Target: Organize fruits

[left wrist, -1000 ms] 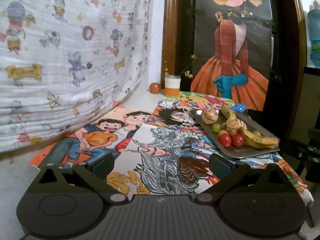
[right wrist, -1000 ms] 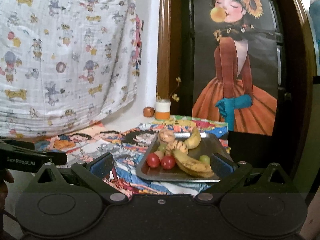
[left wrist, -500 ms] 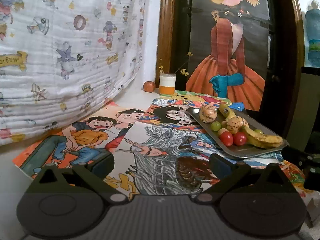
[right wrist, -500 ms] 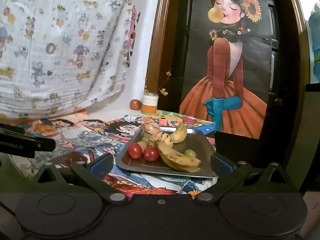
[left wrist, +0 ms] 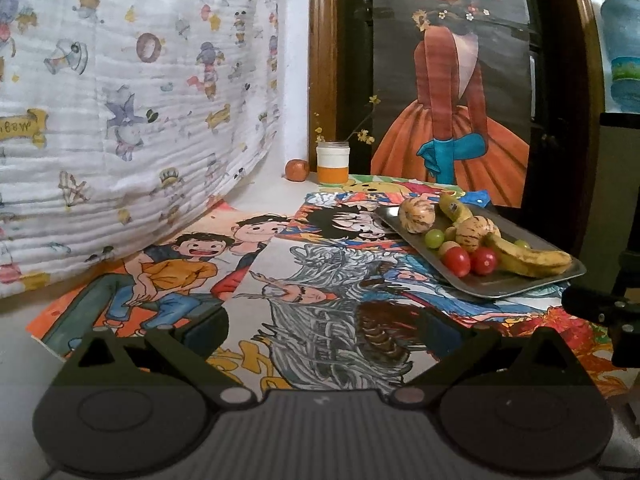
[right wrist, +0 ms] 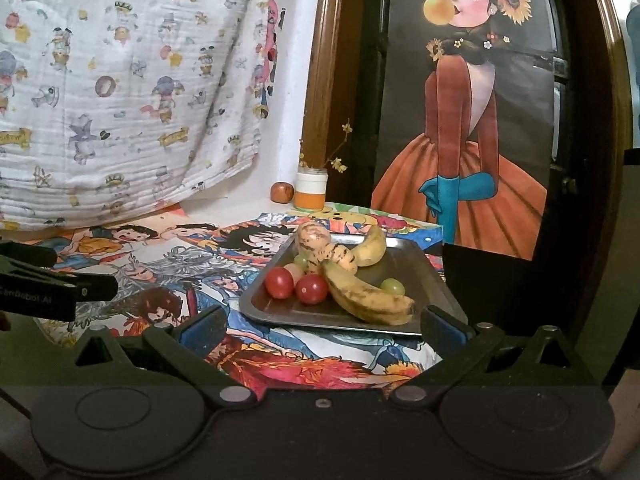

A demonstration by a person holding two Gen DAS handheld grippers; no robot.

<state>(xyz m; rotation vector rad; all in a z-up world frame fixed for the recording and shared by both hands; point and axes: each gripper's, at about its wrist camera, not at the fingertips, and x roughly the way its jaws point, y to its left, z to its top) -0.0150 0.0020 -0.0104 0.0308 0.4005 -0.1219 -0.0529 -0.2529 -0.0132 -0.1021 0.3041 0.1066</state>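
Fruit sits on a metal tray (right wrist: 424, 276) on the table: two red tomatoes (right wrist: 279, 282), a long spotty banana (right wrist: 368, 298), a second banana (right wrist: 372, 246) behind it, two striped melons (right wrist: 312, 236) and green grapes (right wrist: 393, 286). The right gripper (right wrist: 322, 326) is wide open and holds nothing, low in front of the tray's near edge. The left gripper (left wrist: 320, 326) is wide open and empty too, over the cartoon posters (left wrist: 304, 300), with the tray off to its right. A small jar (left wrist: 332, 162) stands by the wall with a round brown fruit (left wrist: 297, 169) beside it.
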